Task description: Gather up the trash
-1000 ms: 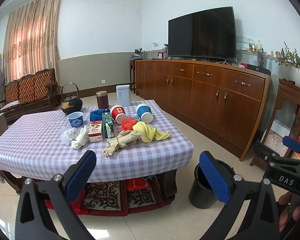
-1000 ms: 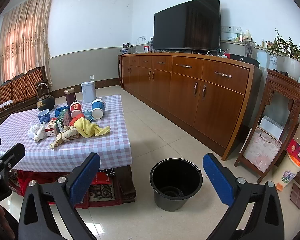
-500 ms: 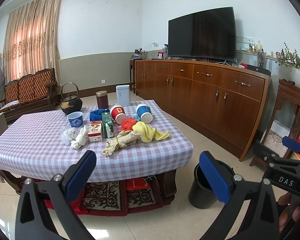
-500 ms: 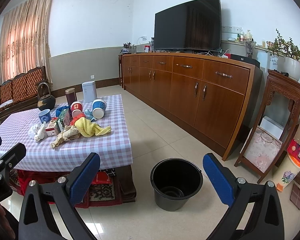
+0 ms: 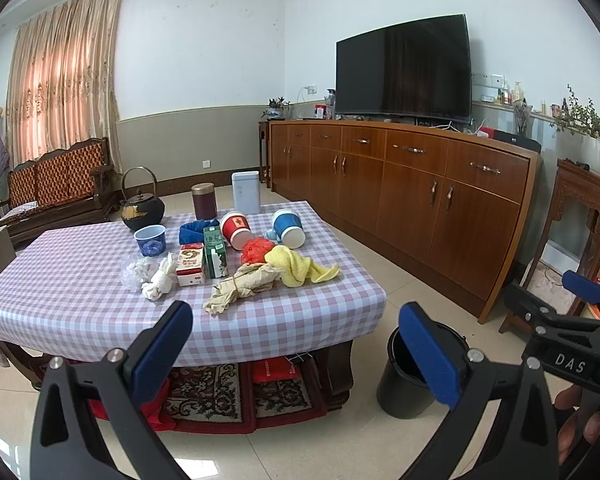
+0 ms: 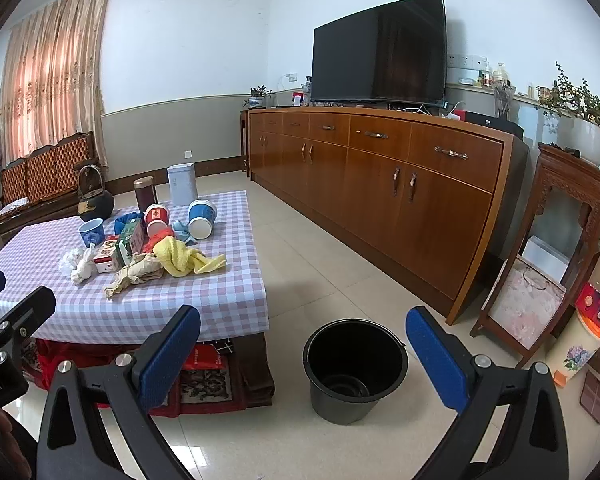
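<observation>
A low table with a purple checked cloth (image 5: 80,320) (image 6: 220,304) holds a heap of trash: crumpled brown paper (image 5: 244,284) (image 6: 136,274), white tissue wads (image 5: 152,278) (image 6: 78,266), a yellow rag (image 5: 296,266) (image 6: 184,260), a red bag (image 5: 256,249), small cartons (image 5: 190,264), a red cup (image 5: 236,229) and a blue cup (image 5: 288,227) on their sides. An empty black bucket (image 6: 354,368) (image 5: 404,384) stands on the floor right of the table. My left gripper (image 5: 296,348) is open, short of the table's front edge. My right gripper (image 6: 300,356) is open, above the floor near the bucket.
A black kettle (image 5: 142,210), a blue bowl (image 5: 150,240), a dark canister (image 5: 204,201) and a white tin (image 5: 246,192) stand at the table's far side. A long wooden sideboard (image 6: 380,184) with a TV (image 6: 380,50) lines the right wall. A wooden stand (image 6: 552,256) is at right.
</observation>
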